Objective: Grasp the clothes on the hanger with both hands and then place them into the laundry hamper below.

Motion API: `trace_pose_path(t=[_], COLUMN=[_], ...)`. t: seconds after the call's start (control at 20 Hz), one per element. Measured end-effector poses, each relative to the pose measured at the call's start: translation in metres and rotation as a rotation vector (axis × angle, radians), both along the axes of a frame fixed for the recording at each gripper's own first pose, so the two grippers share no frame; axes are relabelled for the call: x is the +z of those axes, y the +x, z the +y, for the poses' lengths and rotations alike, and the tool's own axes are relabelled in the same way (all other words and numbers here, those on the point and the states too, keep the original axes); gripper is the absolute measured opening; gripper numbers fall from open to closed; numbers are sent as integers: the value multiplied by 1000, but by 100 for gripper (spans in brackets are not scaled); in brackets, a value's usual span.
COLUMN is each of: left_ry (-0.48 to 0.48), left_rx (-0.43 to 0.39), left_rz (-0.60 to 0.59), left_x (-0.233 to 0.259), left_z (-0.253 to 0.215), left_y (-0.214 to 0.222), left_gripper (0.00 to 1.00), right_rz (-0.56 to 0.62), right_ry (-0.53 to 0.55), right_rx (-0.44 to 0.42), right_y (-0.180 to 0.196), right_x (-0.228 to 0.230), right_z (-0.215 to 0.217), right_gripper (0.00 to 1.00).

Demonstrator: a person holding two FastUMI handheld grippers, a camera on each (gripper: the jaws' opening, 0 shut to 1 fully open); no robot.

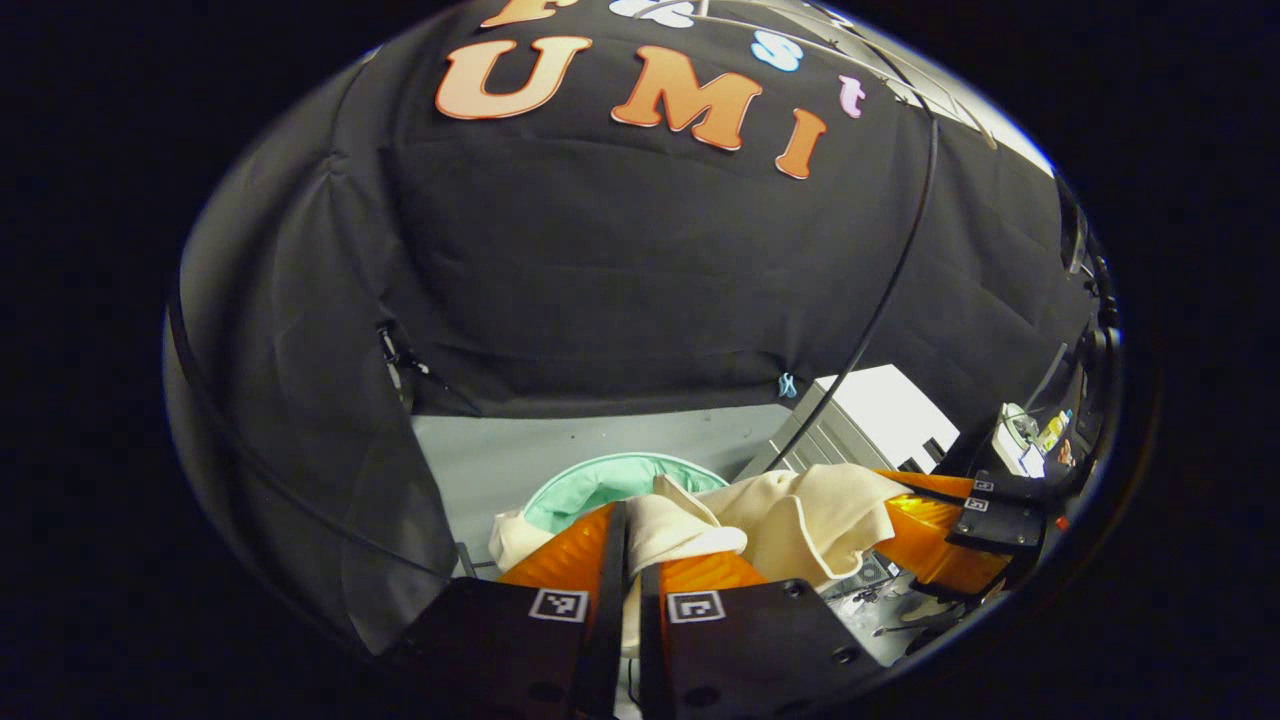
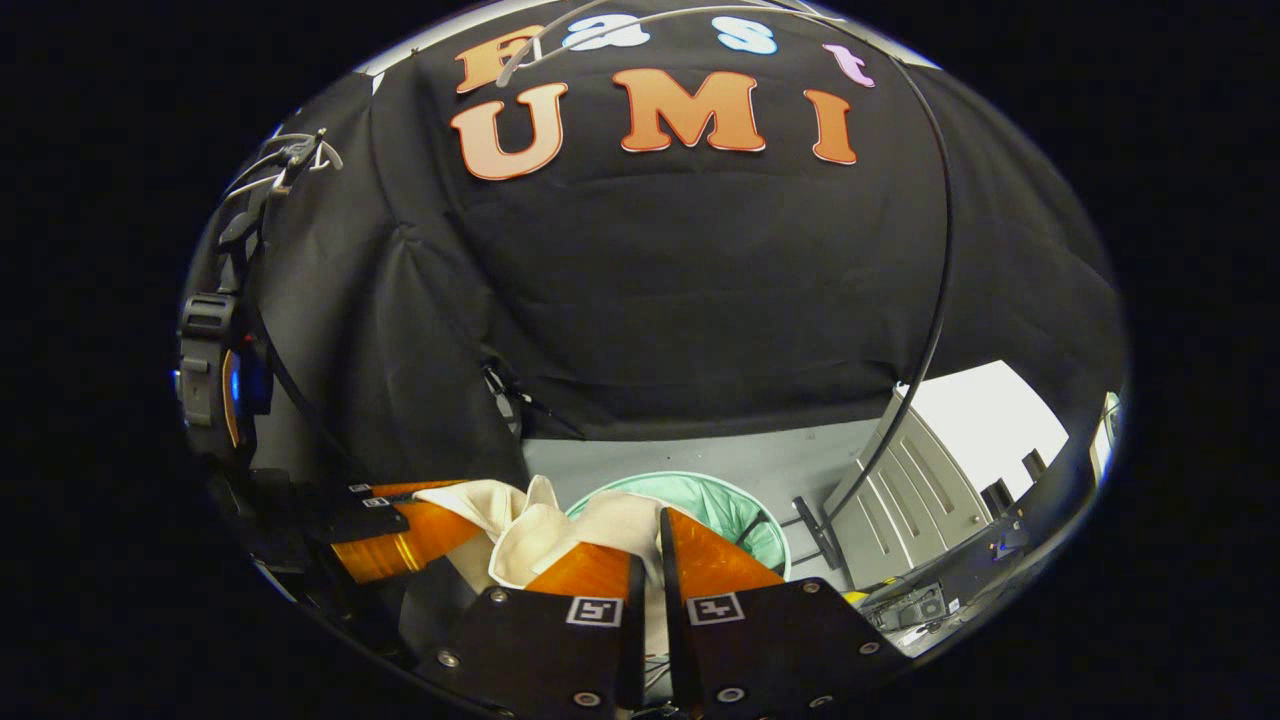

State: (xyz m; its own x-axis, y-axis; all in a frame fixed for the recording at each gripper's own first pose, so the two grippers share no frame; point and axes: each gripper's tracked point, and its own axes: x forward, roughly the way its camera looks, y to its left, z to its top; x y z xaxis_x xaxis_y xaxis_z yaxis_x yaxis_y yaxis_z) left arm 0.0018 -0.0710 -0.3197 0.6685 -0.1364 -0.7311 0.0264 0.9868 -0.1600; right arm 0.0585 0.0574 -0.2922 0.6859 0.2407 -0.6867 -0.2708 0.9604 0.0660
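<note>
A cream garment (image 1: pixel 800 515) hangs bunched between both grippers, above a mint-green laundry hamper (image 1: pixel 600 480) on the floor. In the left gripper view, my left gripper (image 1: pixel 640 540) is shut on a fold of the garment, and my right gripper (image 1: pixel 935 535) holds its other end at the right. In the right gripper view, my right gripper (image 2: pixel 648 548) is shut on the garment (image 2: pixel 545 530), which drapes over the hamper (image 2: pixel 735 510). My left gripper (image 2: pixel 400 535) grips the cloth at the left. The hamper's inside is partly hidden by the cloth.
A grey floor (image 1: pixel 560 440) runs to the black cloth wall. A pale cabinet (image 2: pixel 930 480) stands to the right of the hamper. A black cable (image 1: pixel 885 290) hangs down across the wall. Small clutter (image 1: pixel 1030 440) sits at the far right.
</note>
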Motion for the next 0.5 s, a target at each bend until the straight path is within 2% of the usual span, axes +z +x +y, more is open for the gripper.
trace_pose_path(t=[0.05, 0.1, 0.15, 0.2, 0.25, 0.3, 0.4, 0.5], left_ry=[-6, -12, -11, 6, 19, 46, 53, 29], left_rx=[8, 9, -1, 0, 4, 16, 39, 54], left_rz=[19, 40, 61, 76, 87, 99, 122, 136], left_x=[-3, -8, -13, -20, -25, -31, -34, -35], left_z=[1, -1, -1, 3, 7, 12, 18, 18], left_y=[-3, -8, -12, -14, -15, -16, -26, -31], left_gripper=[13, 44, 41, 48, 55, 69, 98, 100], right_rz=[3, 13, 30, 31, 27, 24, 27, 38], right_ry=[-5, -13, -23, -22, -16, -19, -25, -20], right_rx=[-4, -5, 0, 5, 5, 3, -11, -33], right_y=[0, -3, -7, -10, -12, -14, -16, -19], right_x=[0, -6, -13, -16, -14, -15, -16, -17], right_z=[-2, -3, -5, -5, -5, -8, -13, -20], right_gripper=[11, 23, 30, 41, 46, 62, 69, 77])
